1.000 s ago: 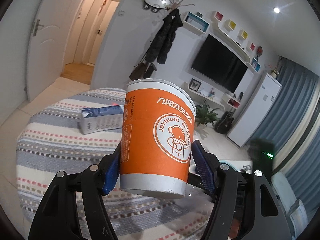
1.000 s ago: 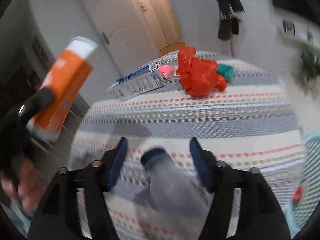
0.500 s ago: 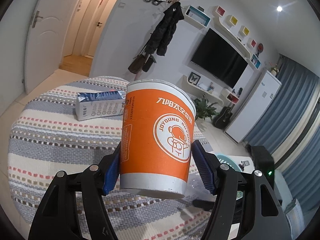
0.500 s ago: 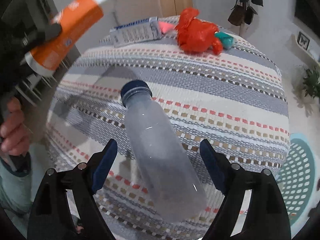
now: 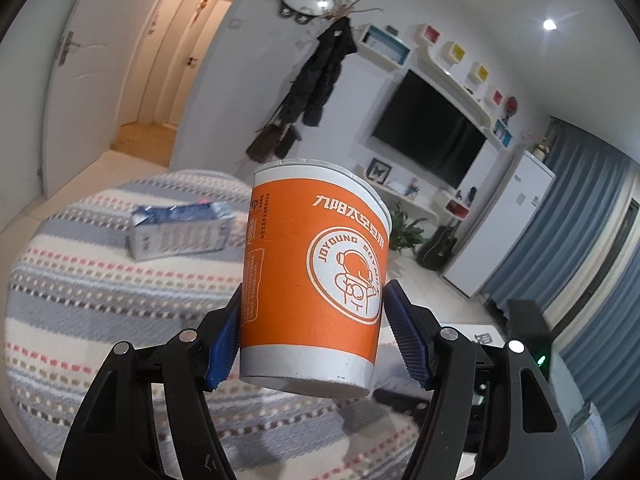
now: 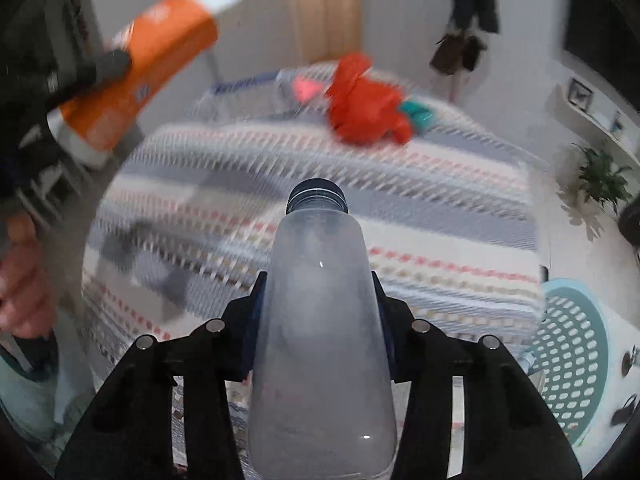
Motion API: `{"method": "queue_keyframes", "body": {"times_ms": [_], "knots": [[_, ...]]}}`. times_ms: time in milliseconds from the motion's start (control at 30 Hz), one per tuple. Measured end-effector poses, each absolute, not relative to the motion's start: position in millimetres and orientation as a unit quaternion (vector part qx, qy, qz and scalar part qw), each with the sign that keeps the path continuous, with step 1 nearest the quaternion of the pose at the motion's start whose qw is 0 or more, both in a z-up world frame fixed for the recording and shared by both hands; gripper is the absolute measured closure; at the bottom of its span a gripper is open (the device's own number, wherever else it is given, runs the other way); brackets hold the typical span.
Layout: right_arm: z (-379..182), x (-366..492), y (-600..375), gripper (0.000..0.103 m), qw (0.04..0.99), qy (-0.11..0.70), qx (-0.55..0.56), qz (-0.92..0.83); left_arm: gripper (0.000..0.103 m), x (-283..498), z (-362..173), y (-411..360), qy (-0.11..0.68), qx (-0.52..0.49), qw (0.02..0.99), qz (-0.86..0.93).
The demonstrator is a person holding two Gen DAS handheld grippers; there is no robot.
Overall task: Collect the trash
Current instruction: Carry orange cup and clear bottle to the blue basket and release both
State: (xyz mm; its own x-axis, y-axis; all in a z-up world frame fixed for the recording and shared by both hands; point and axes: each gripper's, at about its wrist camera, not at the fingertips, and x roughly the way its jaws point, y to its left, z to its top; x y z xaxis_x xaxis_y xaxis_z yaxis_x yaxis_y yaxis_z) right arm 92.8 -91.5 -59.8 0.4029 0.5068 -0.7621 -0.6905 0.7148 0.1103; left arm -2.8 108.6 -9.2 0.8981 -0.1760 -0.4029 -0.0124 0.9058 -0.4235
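My left gripper [image 5: 312,328] is shut on an orange paper cup [image 5: 316,276] with a white lid and holds it upright above the striped table [image 5: 80,288]. The cup also shows in the right wrist view [image 6: 136,76], up at the left. My right gripper [image 6: 320,312] is shut on a frosted clear plastic bottle [image 6: 320,328] with a dark cap, pointing away from me over the table. A blue and grey carton [image 5: 180,234] lies on the table. A red plastic bag [image 6: 366,106] with a teal piece [image 6: 416,114] lies at the table's far side.
A teal perforated basket [image 6: 568,356] stands on the floor to the right of the table. A person's hand [image 6: 24,276] shows at the left. A coat rack, TV wall and plant [image 5: 404,228] stand beyond the table.
My right gripper has closed on the bottle, which now points straight ahead between the fingers. The left gripper keeps holding the cup and has drifted slightly.
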Motion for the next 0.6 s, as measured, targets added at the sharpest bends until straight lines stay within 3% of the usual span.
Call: {"method": "queue_keyframes", "body": {"times_ms": [400,600], "knots": [[2.3,116.4,-218.7,0.059,0.907,0.339,0.006,0.251,0.038,50.0,16.1,31.5,0.222,-0.161,0.954,-0.118],[-6.7,127.6,-293.6,0.059,0.923,0.344,0.055,0.160,0.038,88.9,6.8,-39.8,0.254,-0.138,0.941,-0.174]]}}
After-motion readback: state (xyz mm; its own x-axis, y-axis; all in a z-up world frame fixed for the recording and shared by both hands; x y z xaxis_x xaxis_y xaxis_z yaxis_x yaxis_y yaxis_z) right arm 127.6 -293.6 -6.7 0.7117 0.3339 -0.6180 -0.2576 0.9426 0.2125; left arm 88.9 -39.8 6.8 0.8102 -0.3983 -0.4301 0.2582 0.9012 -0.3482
